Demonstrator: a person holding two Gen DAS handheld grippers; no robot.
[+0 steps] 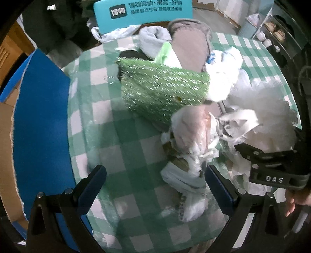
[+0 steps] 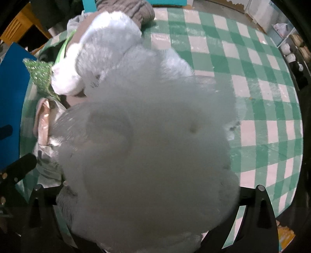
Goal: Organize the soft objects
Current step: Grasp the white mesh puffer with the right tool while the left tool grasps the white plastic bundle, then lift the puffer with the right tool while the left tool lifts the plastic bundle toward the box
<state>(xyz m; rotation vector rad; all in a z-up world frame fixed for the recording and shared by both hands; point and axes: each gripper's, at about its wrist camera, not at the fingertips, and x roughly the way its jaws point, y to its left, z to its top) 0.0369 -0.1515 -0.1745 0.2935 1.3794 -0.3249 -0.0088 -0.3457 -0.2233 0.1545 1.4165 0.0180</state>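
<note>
A pile of soft things lies on a round table with a green-and-white checked cloth [image 1: 120, 140]. A glittery green scrub cloth [image 1: 163, 91] lies in the middle, with a grey slipper [image 1: 190, 44] behind it and crumpled white plastic bags [image 1: 186, 140] in front. My left gripper [image 1: 153, 186] is open and empty over the near bags. My right gripper [image 1: 272, 165] comes in from the right, shut on a white mesh bath puff [image 1: 266, 109]. In the right wrist view the puff [image 2: 147, 155] fills the frame and hides the fingers; a pale plush toy [image 2: 108, 52] lies behind it.
A blue cardboard box [image 1: 40, 124] stands open at the table's left edge. A teal box with printed characters [image 1: 143, 11] stands at the back. Shelves with small items [image 1: 272, 37] are at the far right. Bare checked cloth [image 2: 262, 97] shows on the right side.
</note>
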